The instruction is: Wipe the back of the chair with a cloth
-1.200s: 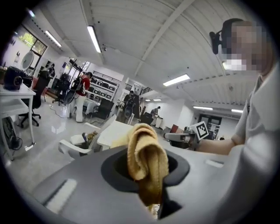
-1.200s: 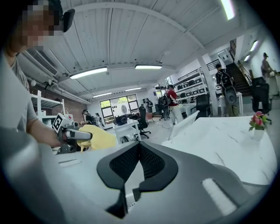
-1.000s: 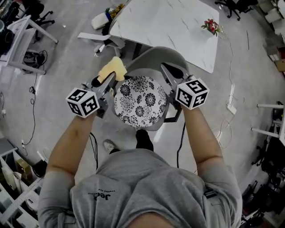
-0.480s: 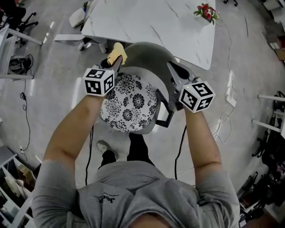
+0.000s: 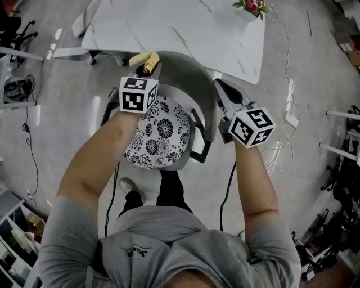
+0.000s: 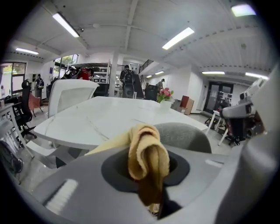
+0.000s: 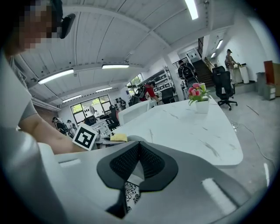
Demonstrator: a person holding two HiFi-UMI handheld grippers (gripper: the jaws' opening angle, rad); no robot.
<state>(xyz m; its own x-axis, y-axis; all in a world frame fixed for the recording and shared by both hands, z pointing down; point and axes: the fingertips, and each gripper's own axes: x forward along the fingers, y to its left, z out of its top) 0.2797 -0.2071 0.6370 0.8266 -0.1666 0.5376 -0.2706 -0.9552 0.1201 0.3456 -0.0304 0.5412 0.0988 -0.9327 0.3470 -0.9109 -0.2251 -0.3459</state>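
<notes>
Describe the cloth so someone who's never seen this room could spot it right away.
Find the big white marble table; a grey chair stands at its near edge. At the left end of the chair's back, the cloth is the bunched yellow wad pinched in the left gripper, the only yellow thing there.

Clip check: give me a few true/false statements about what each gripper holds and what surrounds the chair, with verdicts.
1. The left gripper has its jaws clamped on a yellow cloth. True.
2. The right gripper holds a second cloth. False: its jaws are together with nothing in them.
3. The seat cushion is plain grey. False: it has a black-and-white floral print.
4. Flowers stand on the white table beyond the chair. True.
</notes>
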